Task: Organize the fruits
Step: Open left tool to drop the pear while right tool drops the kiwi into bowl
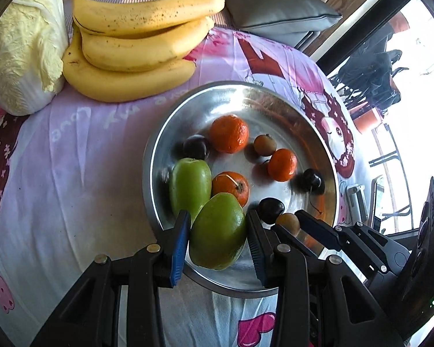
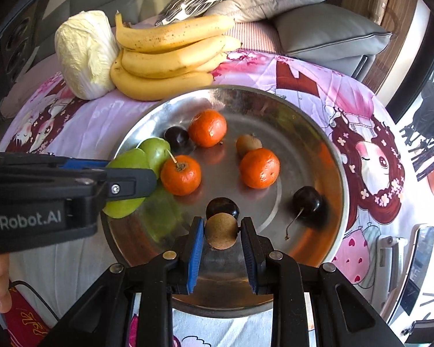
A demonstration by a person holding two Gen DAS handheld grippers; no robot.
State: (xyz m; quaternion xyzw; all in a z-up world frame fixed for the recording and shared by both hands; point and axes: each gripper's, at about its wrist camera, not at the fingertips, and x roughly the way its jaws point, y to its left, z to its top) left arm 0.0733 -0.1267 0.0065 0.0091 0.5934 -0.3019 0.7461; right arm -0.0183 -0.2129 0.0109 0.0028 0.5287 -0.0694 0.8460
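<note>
A round metal tray [image 1: 275,101] [image 2: 303,121] holds three oranges, dark cherries, small brown fruits and two green fruits. My left gripper [image 1: 218,219] has its jaws around a green fruit [image 1: 218,231] at the tray's near edge, close to both sides; a second green fruit [image 1: 189,185] lies beside it. My right gripper [image 2: 221,227] has its jaws around a small brown fruit [image 2: 221,231], with narrow gaps on both sides. A dark cherry [image 2: 222,206] sits just behind it. The left gripper also shows in the right wrist view [image 2: 130,185].
A bunch of bananas [image 1: 136,46] [image 2: 170,55] and a napa cabbage [image 1: 23,52] [image 2: 85,55] lie beyond the tray on the pink cartoon cloth [image 1: 72,159]. Grey cushions [image 2: 327,31] sit behind. A window and a chair are at the right.
</note>
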